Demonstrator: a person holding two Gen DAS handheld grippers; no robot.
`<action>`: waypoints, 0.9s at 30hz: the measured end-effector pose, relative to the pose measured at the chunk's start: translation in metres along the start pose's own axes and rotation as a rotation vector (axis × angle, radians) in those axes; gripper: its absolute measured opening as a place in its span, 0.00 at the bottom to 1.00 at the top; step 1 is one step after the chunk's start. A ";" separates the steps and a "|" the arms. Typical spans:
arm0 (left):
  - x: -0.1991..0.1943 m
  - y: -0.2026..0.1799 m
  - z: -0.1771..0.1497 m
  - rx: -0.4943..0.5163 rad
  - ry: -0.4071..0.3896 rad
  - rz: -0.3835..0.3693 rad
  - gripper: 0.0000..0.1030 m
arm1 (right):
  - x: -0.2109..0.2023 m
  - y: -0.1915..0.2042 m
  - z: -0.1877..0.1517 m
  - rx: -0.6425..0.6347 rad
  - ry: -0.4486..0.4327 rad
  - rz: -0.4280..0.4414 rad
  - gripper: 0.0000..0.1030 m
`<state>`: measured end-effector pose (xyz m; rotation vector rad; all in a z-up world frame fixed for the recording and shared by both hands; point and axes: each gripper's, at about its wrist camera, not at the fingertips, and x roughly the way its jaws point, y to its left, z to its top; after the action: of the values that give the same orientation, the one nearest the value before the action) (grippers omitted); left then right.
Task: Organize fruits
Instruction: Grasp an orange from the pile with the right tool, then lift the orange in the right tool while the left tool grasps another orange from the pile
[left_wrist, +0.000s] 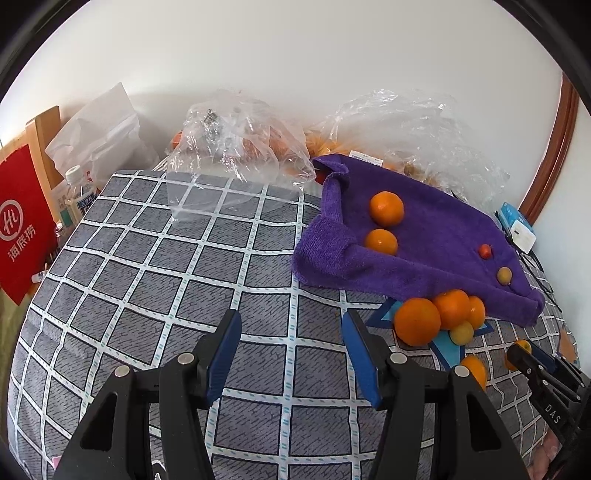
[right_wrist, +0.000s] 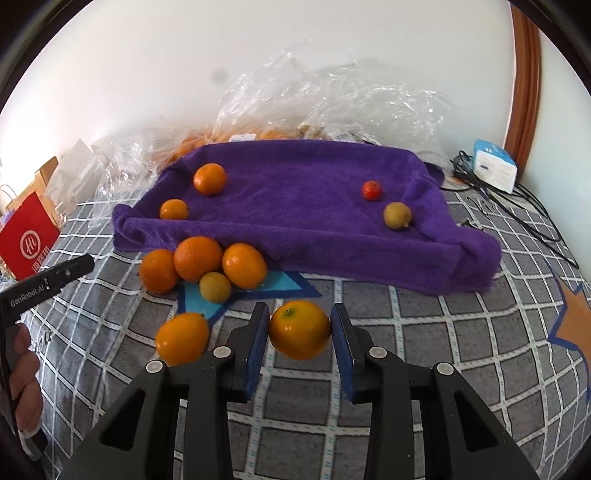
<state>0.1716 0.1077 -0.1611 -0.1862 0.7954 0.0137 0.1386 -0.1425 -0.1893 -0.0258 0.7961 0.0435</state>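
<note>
The right gripper (right_wrist: 300, 328) clasps an orange (right_wrist: 299, 329) between its jaws. The left gripper (left_wrist: 291, 332) hangs with jaws spread, nothing in them, over the checked bed (left_wrist: 147, 280).

The right gripper (right_wrist: 300, 328) clamps an orange (right_wrist: 299, 329) between its blue pads above the checked cloth (right_wrist: 424, 332), with four more oranges and a yellowish fruit (right_wrist: 215, 287) clustered before the purple towel (right_wrist: 295, 206)
</note>
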 end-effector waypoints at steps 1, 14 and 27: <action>0.000 0.000 0.000 0.000 -0.001 0.001 0.53 | 0.001 -0.002 -0.001 0.002 0.006 -0.002 0.33; 0.005 0.001 0.000 -0.008 0.024 -0.008 0.53 | 0.012 -0.001 -0.009 -0.005 0.032 -0.023 0.33; 0.011 -0.005 -0.002 0.020 0.061 -0.010 0.53 | -0.001 -0.017 -0.009 0.013 -0.012 -0.040 0.33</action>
<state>0.1783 0.1015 -0.1700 -0.1718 0.8548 -0.0091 0.1324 -0.1595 -0.1945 -0.0289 0.7834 0.0000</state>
